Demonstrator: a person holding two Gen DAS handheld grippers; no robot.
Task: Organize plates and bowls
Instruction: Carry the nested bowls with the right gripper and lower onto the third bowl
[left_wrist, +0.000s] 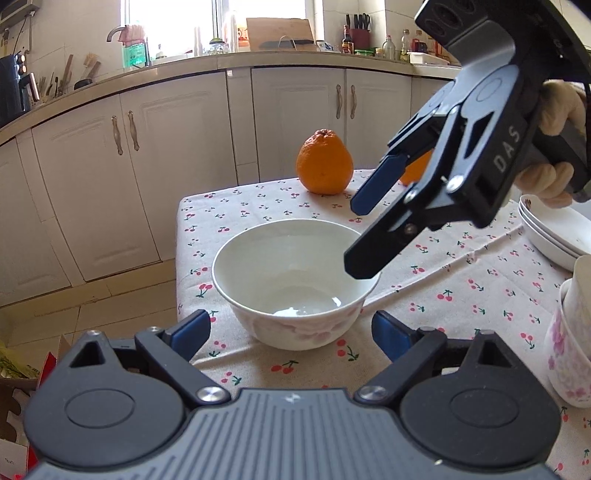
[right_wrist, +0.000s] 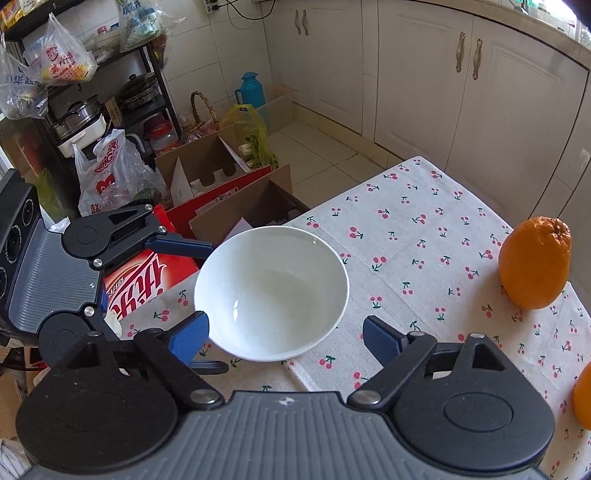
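Both grippers stand wide open and empty: the left gripper (left_wrist: 291, 334) low in front of the white bowl (left_wrist: 295, 280), the right gripper (left_wrist: 354, 236) tilted down over its rim. The bowl sits near the corner of the cherry-print worktop (left_wrist: 443, 280), an orange (left_wrist: 324, 162) behind it, stacked plates (left_wrist: 550, 236) to its right.
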